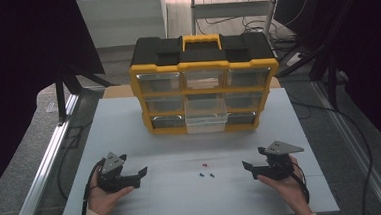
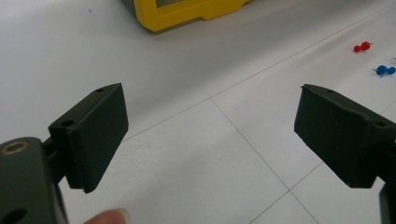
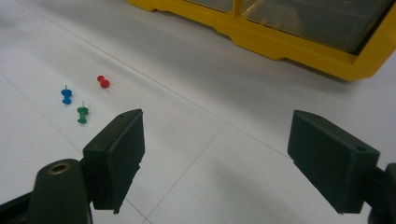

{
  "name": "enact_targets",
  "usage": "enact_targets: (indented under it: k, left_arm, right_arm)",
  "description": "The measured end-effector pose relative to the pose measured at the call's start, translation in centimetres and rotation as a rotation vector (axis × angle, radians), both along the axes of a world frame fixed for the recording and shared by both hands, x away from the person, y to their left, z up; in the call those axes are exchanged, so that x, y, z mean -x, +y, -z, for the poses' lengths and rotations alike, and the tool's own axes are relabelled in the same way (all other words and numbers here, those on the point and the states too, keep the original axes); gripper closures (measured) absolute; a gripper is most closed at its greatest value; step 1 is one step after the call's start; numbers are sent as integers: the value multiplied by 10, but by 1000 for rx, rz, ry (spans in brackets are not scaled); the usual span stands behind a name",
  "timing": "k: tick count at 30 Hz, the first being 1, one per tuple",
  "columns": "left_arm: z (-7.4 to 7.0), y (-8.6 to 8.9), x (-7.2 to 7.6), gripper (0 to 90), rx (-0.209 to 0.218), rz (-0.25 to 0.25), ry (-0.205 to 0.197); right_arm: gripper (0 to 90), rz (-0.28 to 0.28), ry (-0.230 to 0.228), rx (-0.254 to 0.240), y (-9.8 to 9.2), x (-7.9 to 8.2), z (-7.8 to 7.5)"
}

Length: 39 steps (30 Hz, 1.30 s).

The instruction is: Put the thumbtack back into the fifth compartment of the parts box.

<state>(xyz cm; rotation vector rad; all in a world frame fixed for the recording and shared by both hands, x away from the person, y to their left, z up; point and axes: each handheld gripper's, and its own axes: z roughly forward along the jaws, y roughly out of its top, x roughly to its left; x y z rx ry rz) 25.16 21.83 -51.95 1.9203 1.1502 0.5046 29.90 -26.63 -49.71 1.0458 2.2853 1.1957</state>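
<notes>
Pins: three small plastic push pins lie loose on the white surface [image 1: 130, 136], near its front edge and between the two hands — a red push pin [image 1: 204, 164] farthest from the person, a blue push pin [image 1: 201, 175] and a green push pin [image 1: 212, 175] side by side just nearer. They lie close together but not touching.

Left gripper [image 1: 136, 174]: held low to the left of the pins, its black fingers [image 2: 95, 135] spread wide apart with nothing between them; the red and blue pins sit off to its far right in the left gripper view.

Right gripper [image 1: 249, 167]: held low to the right of the pins, fingers [image 3: 116, 156] likewise wide apart and empty; the pins lie beyond and left of its left finger.

Organiser: a yellow and black plastic drawer cabinet [image 1: 204, 84] stands at the far middle of the surface; its clear bottom middle drawer [image 1: 206, 120] is pulled out, a likely home for the pins.

Risk, slipping: the pins are tiny against broad flat fingers, so a pinch that lands off-centre could squirt one away or roll it across the smooth surface.

Risk, neighbours: blue and green lie so close that closing on one may nudge or catch the other.

Risk, tilt: a pin gripped by its point rather than its head may swivel and drop on the way to the drawer.

Risk, overshoot: a pin let go too high or too early could bounce off the drawer's front rim onto the surface.
</notes>
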Motion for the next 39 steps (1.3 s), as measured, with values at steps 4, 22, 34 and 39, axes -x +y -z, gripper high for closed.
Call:
enact_targets:
  k: [4, 22, 34, 39]
  left_arm:
    - [0, 0, -2, 103, 3, 7, 4]
    - [0, 0, -5, 107, 11, 19, 13]
    - [1, -3, -6, 113, 5, 37, 19]
    - [1, -3, -6, 117, 3, 41, 17]
  right_arm:
    - [199, -5, 6, -3, 3, -1, 0]
    - [231, -88, -6, -7, 49, -10, -13]
    - [233, -135, 26, 24, 73, -19, -7]
    - [233, -152, 41, 34, 82, -22, -4]
